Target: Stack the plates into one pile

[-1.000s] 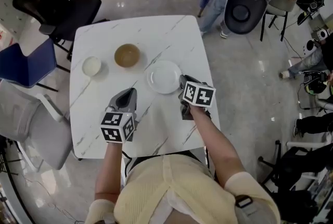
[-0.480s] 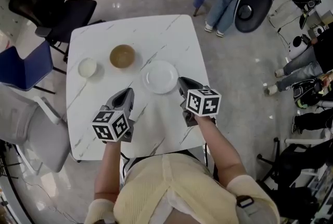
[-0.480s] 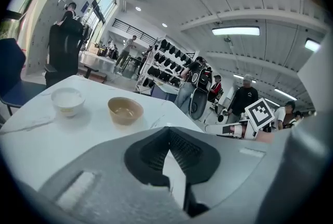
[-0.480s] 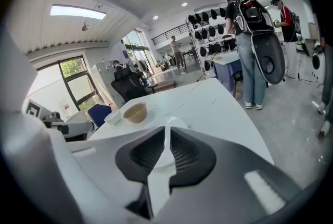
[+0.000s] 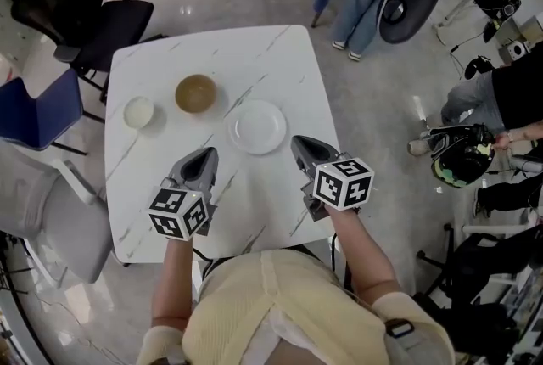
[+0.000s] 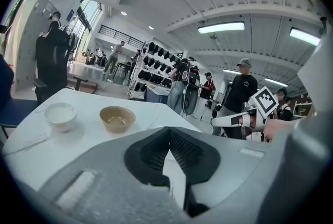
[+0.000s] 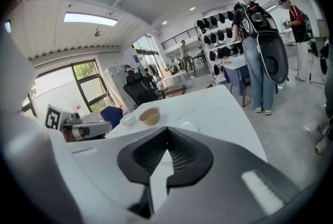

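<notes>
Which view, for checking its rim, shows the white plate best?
Head view: the white plate lies whole, seen from above. The right gripper view shows only a sliver over its jaws; the left gripper view shows none.

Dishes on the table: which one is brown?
The middle bowl is brown; the small bowl beside it and the flat plate are both white.

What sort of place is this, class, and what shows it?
Probably a large workshop or lab hall, not a home: a black office chair beside the white marble-look table, a rack of dark helmet-like gear, and overhead strip lights.
</notes>
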